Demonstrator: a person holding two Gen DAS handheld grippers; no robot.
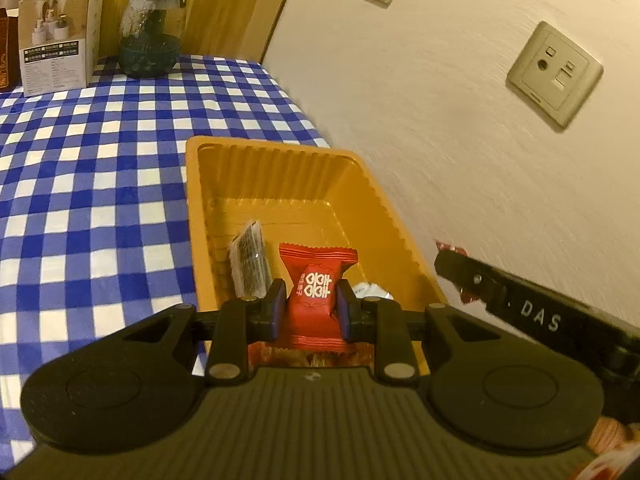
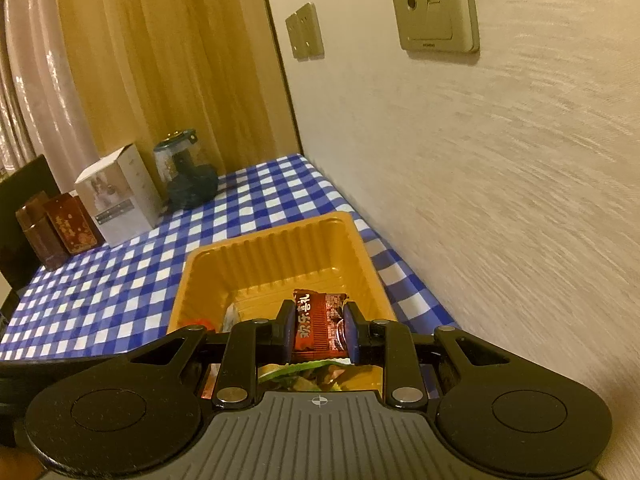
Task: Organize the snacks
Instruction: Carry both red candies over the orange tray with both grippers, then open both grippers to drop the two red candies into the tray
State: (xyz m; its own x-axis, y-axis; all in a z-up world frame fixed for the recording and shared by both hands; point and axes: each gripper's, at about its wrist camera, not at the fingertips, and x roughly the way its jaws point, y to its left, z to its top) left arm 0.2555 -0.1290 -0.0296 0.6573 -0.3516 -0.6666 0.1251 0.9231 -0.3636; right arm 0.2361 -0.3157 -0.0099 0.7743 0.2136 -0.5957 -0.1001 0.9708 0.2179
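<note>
- Partly hidden: under the left gripper (image 1: 311, 306) the near end of the orange tray (image 1: 372, 184) is masked by the tool body; only a strip of reddish printed wrapper shows there, contents unreadable.
- Left wrist view, left to right: dark clear-wrapped snack (image 1: 249, 260) lying on the tray floor against the left wall; red candy packet (image 1: 316, 294) pinched between the left gripper's blue pads, held above the tray's near part; a silver foil piece (image 1: 370, 291) just right of it, mostly covered by the right finger.
- Far right of that view: the right gripper (image 1: 454, 266) enters side-on over the tray's right rim, a scrap of red wrapper peeking at its tip; the grasp itself is not legible here.
- Right wrist view settles it: the right gripper's pads are clamped on a brown snack bar (image 2: 318, 326) with printed characters, held over the tray's near half. Green and mixed wrappers below it are cut off by the tool.
- Seen clearly only from the right wrist: two dark brown boxes (image 2: 56, 230) at the table's far left.
- Surroundings: white carton (image 1: 56, 36), green glass jar (image 1: 152, 32), blue-checked tablecloth (image 1: 100, 160), wall sockets (image 1: 554, 72) to the right. The wall runs close along the tray's right side.
</note>
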